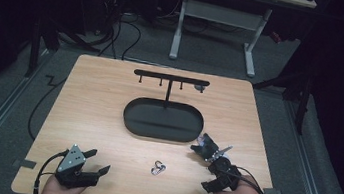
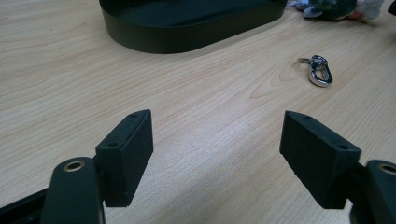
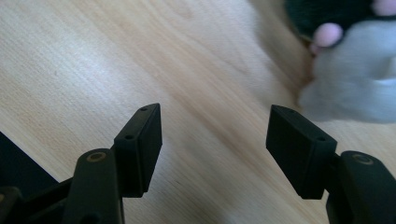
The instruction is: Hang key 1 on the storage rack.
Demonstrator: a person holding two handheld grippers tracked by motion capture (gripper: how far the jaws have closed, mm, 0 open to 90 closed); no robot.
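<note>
Near the front right of the table [image 1: 109,99], a small plush toy [image 1: 207,147] in grey and dark fabric with pink spots is lying on the wood, just off the right end of the black oval tray [image 1: 161,131]. The right gripper [image 1: 208,155] is hovering right beside it with its jaws standing wide apart and nothing between them; in the right gripper view the toy [image 3: 355,88] is sitting ahead and off to one side of the jaw line, not yet between the pads. To take it well, the person is probably needing to swing the hand so both pads straddle the soft body, then lower until the jaws are nearly brushing the wood before closing (plush gives, so a bite across the bulk should be holding better than a pinch on an edge).

A metal clasp [image 1: 158,168] on a ring is lying near the front middle of the table, well apart from the toy. The left gripper [image 1: 96,161] is resting low at the front left, also wide open and holding nothing, with the clasp [image 2: 320,71] ahead of it. Behind the tray a black hook rack [image 1: 171,78] is rising on its post.
</note>
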